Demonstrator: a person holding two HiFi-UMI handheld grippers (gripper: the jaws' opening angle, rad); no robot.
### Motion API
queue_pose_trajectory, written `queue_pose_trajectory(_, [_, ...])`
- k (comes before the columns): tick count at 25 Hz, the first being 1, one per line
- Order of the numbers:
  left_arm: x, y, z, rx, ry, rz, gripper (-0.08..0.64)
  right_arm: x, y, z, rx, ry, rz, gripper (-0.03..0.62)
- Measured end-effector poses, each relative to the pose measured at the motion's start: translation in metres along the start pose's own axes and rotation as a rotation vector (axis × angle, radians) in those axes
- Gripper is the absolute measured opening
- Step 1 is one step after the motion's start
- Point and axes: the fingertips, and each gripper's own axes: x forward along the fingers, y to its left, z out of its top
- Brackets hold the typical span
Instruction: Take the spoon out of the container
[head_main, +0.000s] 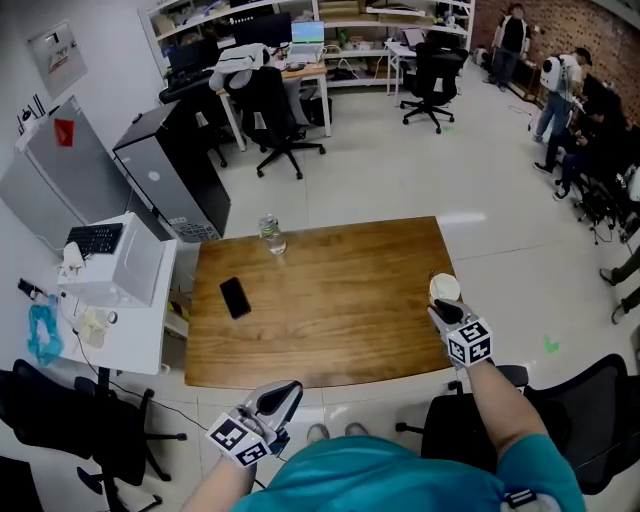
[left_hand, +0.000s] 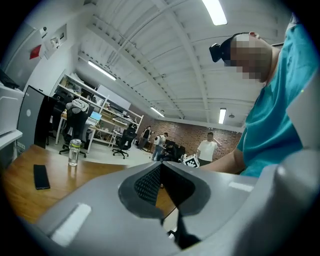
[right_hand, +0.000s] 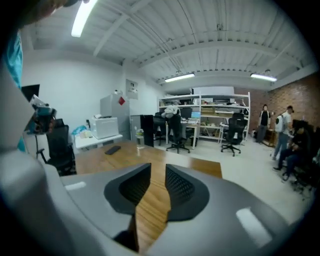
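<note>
A white cup-like container (head_main: 445, 289) stands near the right edge of the wooden table (head_main: 330, 310). I cannot make out a spoon in it. My right gripper (head_main: 446, 312) hovers just in front of the container, almost touching its near side. In the right gripper view the right gripper (right_hand: 157, 172) is open with a narrow gap and only table wood between the pads; the container is out of that view. My left gripper (head_main: 283, 392) hangs below the table's front edge, close to my body. In the left gripper view the left gripper (left_hand: 161, 167) is shut and holds nothing.
A clear water bottle (head_main: 272, 235) stands at the table's far edge and a black phone (head_main: 235, 297) lies left of centre. A white side table with a printer (head_main: 125, 270) stands to the left. Office chairs (head_main: 275, 120), desks and several people fill the room beyond.
</note>
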Motion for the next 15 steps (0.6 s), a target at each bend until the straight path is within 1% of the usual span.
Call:
queue_pose_trajectory(2, [0.007, 0.009, -0.009, -0.016, 0.014, -0.014, 0.0, 0.022, -0.039, -0.036, 0.007, 0.09, -0.087, 0.11])
queue_pose_trajectory(3, [0.01, 0.012, -0.014, -0.023, 0.024, -0.02, 0.0, 0.031, -0.056, -0.052, 0.031, 0.123, -0.126, 0.116])
queue_pose_trajectory(5, [0.014, 0.018, -0.025, -0.029, 0.044, -0.03, 0.0, 0.05, -0.082, -0.072, 0.079, 0.158, -0.184, 0.131])
queue_pose_trajectory(9, [0.022, 0.039, -0.041, -0.055, 0.077, -0.032, 0.0, 0.097, -0.116, -0.091, 0.073, 0.238, -0.23, 0.197])
queue_pose_trajectory(13, [0.025, 0.045, -0.058, -0.07, 0.105, -0.039, 0.0, 0.13, -0.137, -0.115, 0.05, 0.325, -0.261, 0.228])
queue_pose_trajectory(15, [0.027, 0.049, -0.062, -0.074, 0.115, -0.04, 0.0, 0.142, -0.148, -0.125, 0.044, 0.367, -0.287, 0.232])
